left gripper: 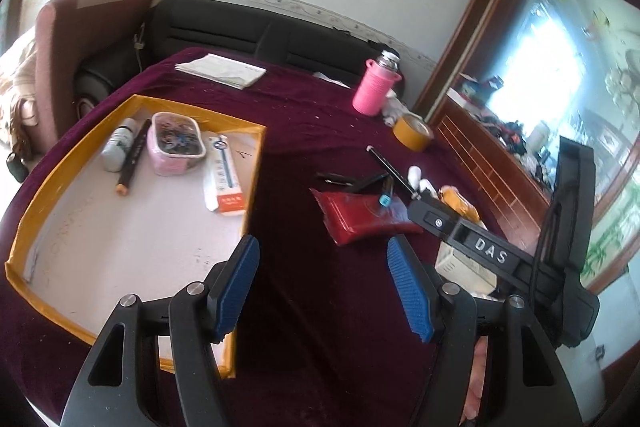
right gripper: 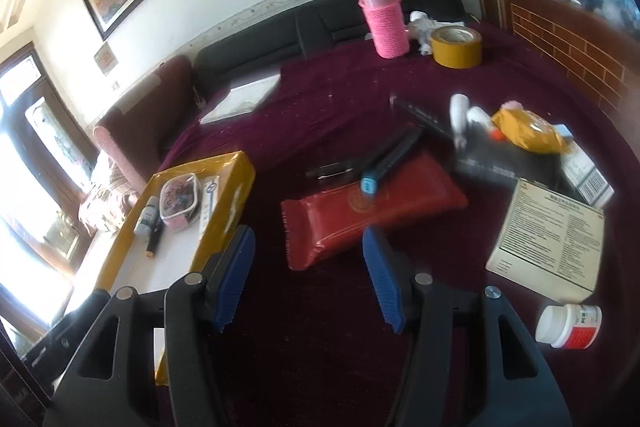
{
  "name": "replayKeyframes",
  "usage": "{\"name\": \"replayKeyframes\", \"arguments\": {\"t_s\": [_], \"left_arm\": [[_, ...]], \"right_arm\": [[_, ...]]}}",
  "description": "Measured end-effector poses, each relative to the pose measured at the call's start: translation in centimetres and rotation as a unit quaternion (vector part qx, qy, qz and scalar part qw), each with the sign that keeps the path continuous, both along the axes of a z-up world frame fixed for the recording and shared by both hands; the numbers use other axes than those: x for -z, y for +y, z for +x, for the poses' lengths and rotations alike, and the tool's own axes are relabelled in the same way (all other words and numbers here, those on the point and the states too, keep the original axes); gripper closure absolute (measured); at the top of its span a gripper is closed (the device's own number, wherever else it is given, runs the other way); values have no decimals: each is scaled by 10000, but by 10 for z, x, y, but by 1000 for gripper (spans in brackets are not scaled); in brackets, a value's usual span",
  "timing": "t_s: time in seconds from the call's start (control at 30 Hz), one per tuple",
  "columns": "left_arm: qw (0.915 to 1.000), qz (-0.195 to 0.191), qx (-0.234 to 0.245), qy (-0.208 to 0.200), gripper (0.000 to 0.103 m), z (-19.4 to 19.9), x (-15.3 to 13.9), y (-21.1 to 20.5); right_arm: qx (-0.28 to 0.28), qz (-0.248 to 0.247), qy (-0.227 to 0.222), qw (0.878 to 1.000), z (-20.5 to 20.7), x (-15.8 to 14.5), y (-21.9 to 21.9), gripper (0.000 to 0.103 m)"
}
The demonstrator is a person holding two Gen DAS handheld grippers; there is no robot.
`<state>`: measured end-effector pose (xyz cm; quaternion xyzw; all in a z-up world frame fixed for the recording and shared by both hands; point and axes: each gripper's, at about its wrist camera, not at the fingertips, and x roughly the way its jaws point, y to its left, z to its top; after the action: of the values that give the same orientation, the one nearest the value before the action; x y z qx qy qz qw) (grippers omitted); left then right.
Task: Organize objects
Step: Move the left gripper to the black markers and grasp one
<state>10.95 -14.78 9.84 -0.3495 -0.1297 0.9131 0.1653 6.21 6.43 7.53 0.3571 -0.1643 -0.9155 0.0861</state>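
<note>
While both the left gripper (left gripper: 322, 263) and right gripper (right gripper: 308, 259) gape wide and empty, the red pouch (right gripper: 372, 211) lies flat on the maroon cloth (right gripper: 320, 355), a blue-capped marker (right gripper: 390, 157) across it; soft, glossy, probably slippery, best pinched at its crimped edge.

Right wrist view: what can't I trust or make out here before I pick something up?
- Black items behind the red pouch: motion-blurred, identity unclear.
- White box: print too small to read.
- Pill bottle: label unreadable, near the fisheye edge.
- Tray: near corner hidden behind the right claw.
- Left wrist view: white box mostly hidden by the other gripper's body.
</note>
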Motion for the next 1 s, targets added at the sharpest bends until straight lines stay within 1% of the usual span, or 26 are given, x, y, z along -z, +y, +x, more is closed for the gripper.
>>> {"name": "replayKeyframes", "arguments": {"t_s": [0.2,0.47,0.6,0.67,0.73,0.8,0.87,0.93,1.0], "left_arm": [[9999,-75,72,1,42,0,1,6],[9996,36,79,-282,42,-10,18,6],[9993,67,82,-359,42,-14,23,4],[9991,126,64,-396,42,-15,23,0],[9990,172,53,-400,42,-15,23,-3],[9993,133,34,-357,42,-17,24,-4],[9991,114,76,-397,42,-21,28,-1],[9983,95,178,-543,42,-29,31,4],[9978,-6,266,-609,42,-38,31,12]], "right_arm": [[-44,-25,-80,10000,-6,5,1,48],[-103,50,-212,9997,-11,17,-7,48],[-64,-18,-253,9997,-13,17,0,48],[17,3,-189,9998,-12,12,11,48],[211,154,-92,9996,-11,6,28,48],[487,342,-11,9982,-12,0,52,48],[780,450,18,9959,-14,-4,80,47],[1035,355,-11,9940,-16,-4,107,46],[1243,44,-46,9922,-19,-2,136,46]]}}
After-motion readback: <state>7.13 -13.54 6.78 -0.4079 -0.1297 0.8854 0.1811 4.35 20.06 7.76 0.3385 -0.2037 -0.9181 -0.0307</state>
